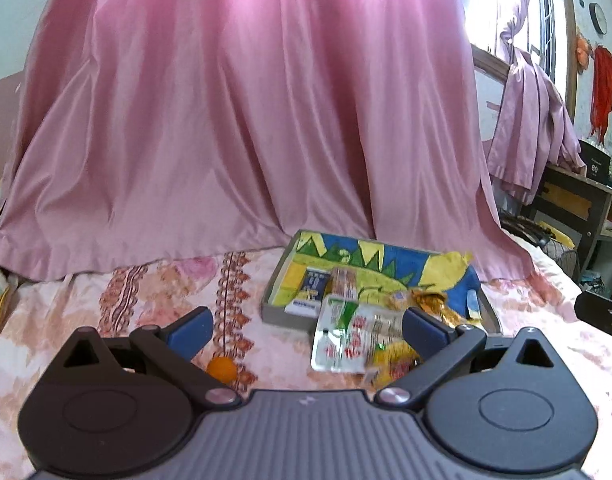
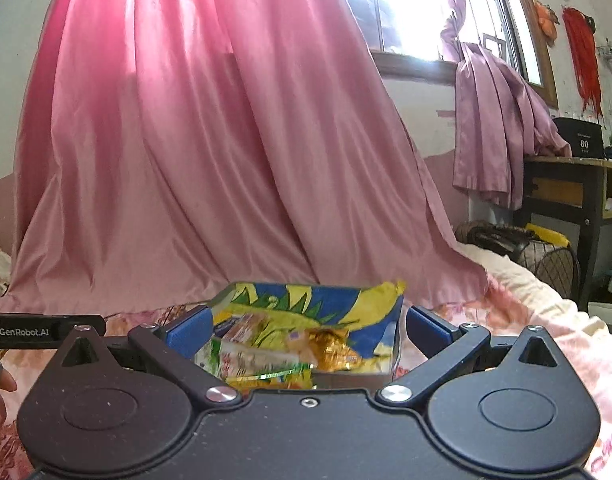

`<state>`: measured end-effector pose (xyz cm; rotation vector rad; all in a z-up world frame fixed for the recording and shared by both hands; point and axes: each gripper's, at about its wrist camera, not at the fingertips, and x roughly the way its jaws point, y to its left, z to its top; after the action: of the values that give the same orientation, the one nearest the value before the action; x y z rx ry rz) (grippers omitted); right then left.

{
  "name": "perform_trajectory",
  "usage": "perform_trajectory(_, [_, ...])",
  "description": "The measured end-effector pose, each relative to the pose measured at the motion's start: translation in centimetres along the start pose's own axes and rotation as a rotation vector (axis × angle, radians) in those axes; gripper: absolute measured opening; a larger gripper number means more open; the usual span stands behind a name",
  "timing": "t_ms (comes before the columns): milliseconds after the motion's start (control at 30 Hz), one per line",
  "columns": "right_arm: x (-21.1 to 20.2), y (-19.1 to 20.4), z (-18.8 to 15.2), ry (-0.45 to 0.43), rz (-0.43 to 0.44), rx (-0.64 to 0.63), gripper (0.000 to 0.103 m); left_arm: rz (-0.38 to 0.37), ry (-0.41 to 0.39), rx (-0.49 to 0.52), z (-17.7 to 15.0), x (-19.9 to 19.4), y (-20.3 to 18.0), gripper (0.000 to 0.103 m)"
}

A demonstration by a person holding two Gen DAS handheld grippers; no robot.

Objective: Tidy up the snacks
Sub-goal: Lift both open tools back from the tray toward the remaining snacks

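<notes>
The jaws of the left gripper (image 1: 308,330) stand wide apart with nothing pressed between them, and the jaws of the right gripper (image 2: 308,330) are spread just as wide and hold nothing either. Both grippers hang over a bed covered by a floral bedspread (image 1: 154,304) in pink and cream. On the bed lies a shallow grey box (image 1: 275,308) lined with a bright cartoon print in blue, yellow and green; it sits near the far edge of the bed, just in front of the hem of a large pink curtain (image 1: 234,120) that drapes down onto the bedspread. Inside the box, toward its left end, lies a small blue and white packet (image 1: 311,289). A white, green and red snack packet (image 1: 346,334) lies across the near edge of the box, partly spilling onto the bedspread, with a crumpled gold wrapper (image 1: 434,304) beside it to the right and a yellow packet (image 1: 390,364) just in front. In the right wrist view the same pile of snacks (image 2: 266,356) shows between the open jaws, close to the gripper. A small orange ball (image 1: 222,369) rests on the bedspread left of the box, well apart from it. A dark desk (image 2: 574,184) stands at the right, beyond the bed's corner.
</notes>
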<state>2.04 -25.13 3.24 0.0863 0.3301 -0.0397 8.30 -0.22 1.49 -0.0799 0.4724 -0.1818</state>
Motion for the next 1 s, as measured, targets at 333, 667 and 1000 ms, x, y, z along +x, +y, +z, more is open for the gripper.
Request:
perform_trajectory(333, [-2.4,0.9,-1.7,0.047,0.011,0.016,0.102,0.036,0.046,0.023,-1.8,-2.4,0.2,0.103])
perform_trajectory(667, [-2.5,2.2,-2.7,0.098,0.029,-0.006,0.102,0.072,0.075,0.084,-3.0,-3.1,-0.6,0.103])
perform_trajectory(1000, [-1.8,2.4,-3.1,0.139,0.035,-0.009,0.102,0.089,0.091,0.111,-3.1,-3.2,-0.8,0.103])
